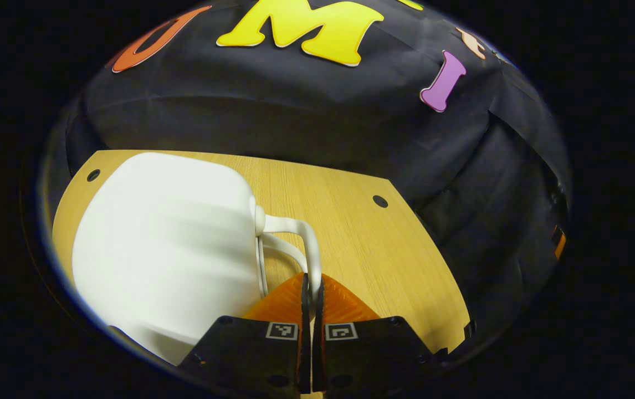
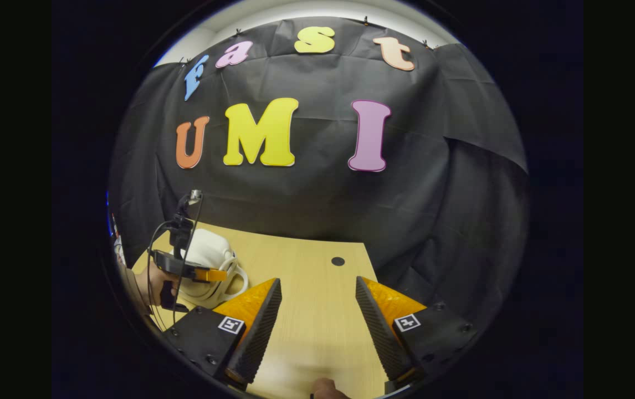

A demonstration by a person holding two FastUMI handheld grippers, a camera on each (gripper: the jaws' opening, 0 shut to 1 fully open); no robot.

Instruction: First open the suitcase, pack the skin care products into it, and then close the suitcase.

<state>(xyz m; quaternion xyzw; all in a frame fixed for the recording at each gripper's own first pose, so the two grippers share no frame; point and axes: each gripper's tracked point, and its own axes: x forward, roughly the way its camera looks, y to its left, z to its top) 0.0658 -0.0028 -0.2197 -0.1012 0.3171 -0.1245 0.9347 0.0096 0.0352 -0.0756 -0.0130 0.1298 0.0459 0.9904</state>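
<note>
While a hand [image 2: 158,284] grips its handle at the far left of the right gripper view, the left tool [image 1: 312,296] is clenched on the slim white loop handle [image 1: 305,239] of the small white hard-shell suitcase [image 1: 168,249], which lies on the light wooden surface [image 1: 362,238]. Over bare wood, the right tool [image 2: 317,310] hangs released, fingers wide apart.
</note>
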